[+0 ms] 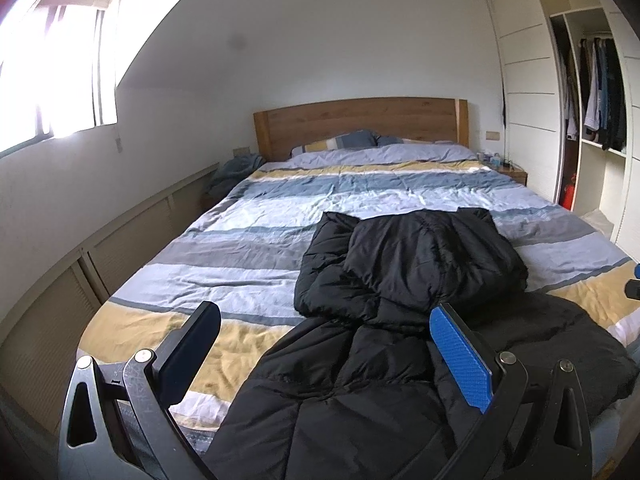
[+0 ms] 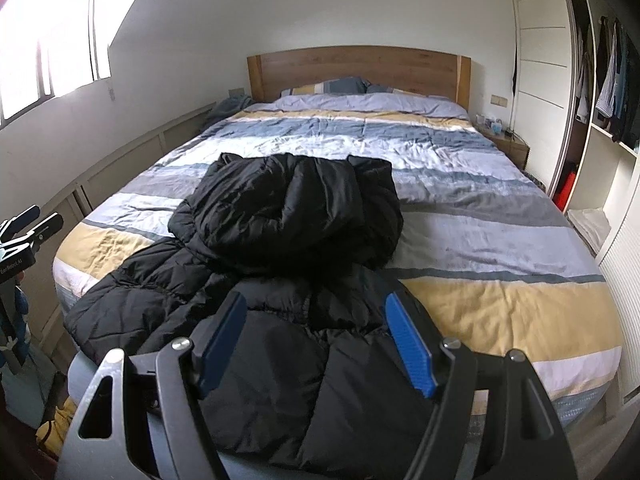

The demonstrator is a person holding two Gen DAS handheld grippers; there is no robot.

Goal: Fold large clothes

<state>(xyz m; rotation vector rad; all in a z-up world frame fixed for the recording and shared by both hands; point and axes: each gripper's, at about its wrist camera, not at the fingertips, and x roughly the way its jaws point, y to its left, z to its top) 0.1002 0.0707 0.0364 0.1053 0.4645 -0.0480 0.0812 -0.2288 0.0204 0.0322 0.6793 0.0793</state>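
Likely the black coat [image 2: 280,280] on the bed [image 2: 500,300] handles puffy, slippery, light — pinch its hem; left tool [image 1: 324,344] and right tool [image 2: 316,336] gape wide, holding nothing.

The black jacket [image 2: 288,216] is puffy quilted cloth with a faint sheen, lying on a creased matt striped duvet [image 2: 460,184] below a smooth wooden headboard [image 2: 356,68].

Jacket [image 1: 400,280] on bed's [image 1: 248,216] near end, pillows [image 1: 340,142] behind, wardrobe [image 1: 592,120] right, perhaps nightstand [image 1: 512,174] between.
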